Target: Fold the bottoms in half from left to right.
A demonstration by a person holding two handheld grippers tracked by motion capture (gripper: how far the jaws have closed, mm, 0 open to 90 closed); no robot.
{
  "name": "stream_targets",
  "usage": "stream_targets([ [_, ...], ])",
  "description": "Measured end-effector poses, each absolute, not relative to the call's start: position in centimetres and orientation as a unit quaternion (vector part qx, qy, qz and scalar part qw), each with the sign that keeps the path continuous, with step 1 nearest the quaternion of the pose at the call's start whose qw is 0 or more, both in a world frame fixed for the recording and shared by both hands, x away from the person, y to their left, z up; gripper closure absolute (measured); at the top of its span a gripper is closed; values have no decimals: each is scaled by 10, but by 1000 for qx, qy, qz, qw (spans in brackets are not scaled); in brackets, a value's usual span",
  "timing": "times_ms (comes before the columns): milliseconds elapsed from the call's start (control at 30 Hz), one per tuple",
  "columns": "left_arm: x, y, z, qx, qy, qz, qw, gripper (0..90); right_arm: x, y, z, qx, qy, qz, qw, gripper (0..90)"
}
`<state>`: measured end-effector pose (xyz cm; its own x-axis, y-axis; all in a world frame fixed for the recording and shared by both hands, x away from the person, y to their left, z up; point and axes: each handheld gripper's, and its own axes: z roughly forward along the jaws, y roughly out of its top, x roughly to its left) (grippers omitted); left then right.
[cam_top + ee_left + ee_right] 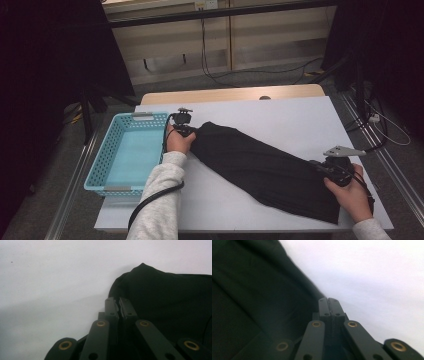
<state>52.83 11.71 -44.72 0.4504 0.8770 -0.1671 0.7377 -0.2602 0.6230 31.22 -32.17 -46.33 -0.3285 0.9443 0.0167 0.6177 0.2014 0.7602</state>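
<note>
Both ends of the black cloth [265, 170], lying diagonally across the middle of the white surface [300, 120], look pinched, left tool [186, 131] at its upper-left end, right tool [336, 172] lower right, jaws pressed together, so lifting together seems next.

No readable text, label, brand, number or sign anywhere in these views.
</note>
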Motion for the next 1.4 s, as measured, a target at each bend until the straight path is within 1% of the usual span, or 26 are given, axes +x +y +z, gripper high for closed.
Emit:
stream_targets([
  [67, 529, 117, -447, 786, 513, 107, 328, 860, 313, -325, -464, 534, 731, 355, 235, 896],
  [100, 529, 117, -447, 786, 513, 105, 329, 859, 312, -326, -464, 534, 729, 353, 242, 884],
  [200, 528, 117, -448, 786, 514, 103, 329, 858, 312, -326, -462, 538, 717, 359, 262, 793],
  [267, 528, 116, -449, 787, 513, 102, 328, 857, 310, -325, -459, 533, 720, 361, 257, 786],
  [400, 527, 117, -449, 784, 515, 100, 331, 856, 302, -318, -450, 520, 726, 372, 254, 726],
  [500, 527, 118, -450, 784, 516, 98, 330, 856, 297, -310, -445, 504, 737, 379, 245, 728],
  [533, 527, 118, -450, 785, 515, 98, 329, 855, 295, -308, -445, 497, 742, 379, 243, 746],
  [600, 527, 117, -450, 785, 515, 99, 328, 855, 292, -303, -445, 487, 752, 384, 225, 782],
  [767, 528, 117, -450, 784, 518, 99, 328, 854, 286, -288, -456, 464, 780, 374, 190, 823],
  [867, 528, 117, -450, 786, 516, 99, 326, 853, 285, -282, -462, 454, 793, 364, 179, 822],
  [1033, 530, 116, -451, 787, 515, 102, 324, 852, 292, -286, -464, 472, 779, 355, 212, 785],
  [1100, 529, 116, -451, 786, 516, 102, 325, 853, 296, -291, -465, 486, 768, 356, 217, 776],
  [1133, 529, 115, -451, 780, 521, 100, 332, 852, 298, -293, -465, 490, 765, 354, 222, 756],
  [1200, 530, 116, -451, 784, 517, 100, 328, 851, 298, -295, -466, 498, 759, 358, 220, 742],
  [1333, 530, 116, -451, 787, 515, 101, 324, 849, 296, -294, -466, 496, 760, 362, 213, 612],
  [1400, 530, 116, -450, 787, 515, 99, 325, 848, 296, -293, -466, 494, 761, 348, 235, 568],
])
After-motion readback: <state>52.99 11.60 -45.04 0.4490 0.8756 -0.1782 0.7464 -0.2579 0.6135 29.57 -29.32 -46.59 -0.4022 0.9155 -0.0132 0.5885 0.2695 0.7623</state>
